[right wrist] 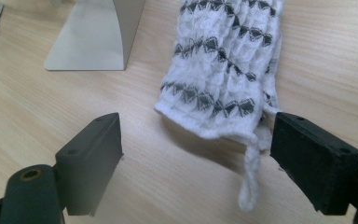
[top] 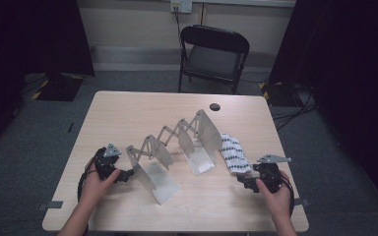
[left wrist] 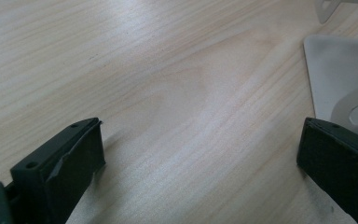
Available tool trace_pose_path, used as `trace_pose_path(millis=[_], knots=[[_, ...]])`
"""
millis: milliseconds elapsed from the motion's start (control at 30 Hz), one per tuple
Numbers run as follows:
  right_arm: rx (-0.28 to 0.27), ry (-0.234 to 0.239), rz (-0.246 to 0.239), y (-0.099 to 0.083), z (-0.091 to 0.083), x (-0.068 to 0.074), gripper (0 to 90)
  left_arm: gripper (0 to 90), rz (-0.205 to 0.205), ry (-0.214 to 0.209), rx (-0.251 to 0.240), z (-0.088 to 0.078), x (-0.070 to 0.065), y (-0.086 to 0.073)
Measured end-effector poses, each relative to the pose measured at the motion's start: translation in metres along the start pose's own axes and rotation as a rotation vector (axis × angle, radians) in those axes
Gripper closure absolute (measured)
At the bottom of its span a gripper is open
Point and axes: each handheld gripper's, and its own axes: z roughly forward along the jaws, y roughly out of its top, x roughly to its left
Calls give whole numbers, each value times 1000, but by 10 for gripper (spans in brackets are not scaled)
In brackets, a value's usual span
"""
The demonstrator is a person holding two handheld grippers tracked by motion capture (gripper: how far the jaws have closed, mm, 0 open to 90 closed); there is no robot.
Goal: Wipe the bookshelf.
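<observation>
The cloth [right wrist: 223, 70], white w/ dark zigzag bands, lies flat on the table [top: 128, 105] at its right side, just beside the rack's [top: 177, 142] rightmost metal plate. In the right gripper view its near hem sits ahead of the jaws and partly between their lines: the hem edge is nearer the right jaw than the left, and a loose loop of thread hangs down from the hem corner into the gap, close to the right jaw. No pad touches the cloth; bare table shows between it and the left jaw. Right gripper [right wrist: 196, 154] has jaws spread wide, nothing pinched; in the high view it rests low at the table's right front, right at the cloth's near end, held by the person's right hand [top: 275, 191]. Left gripper [left wrist: 200, 154] is well apart from the cloth, at the rack's left end; its jaws are also spread wide over bare wood, w/ the base of the rack's end plate lying just by its right jaw, touching or not I can't tell. Behind the table stands a black chair [top: 214, 54].
</observation>
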Motion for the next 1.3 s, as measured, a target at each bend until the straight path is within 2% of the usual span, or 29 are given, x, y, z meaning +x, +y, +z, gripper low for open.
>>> trace_pose_path(millis=[767,1000,1300], knots=[[13,-26,-5,-30,-32,-12,161,2,0,0,0,0,0,0],[37,-46,-48,-40,-32,-15,162,2,0,0,0,0,0,0],[42,-62,-30,-54,-26,-28,162,2,0,0,0,0,0,0]])
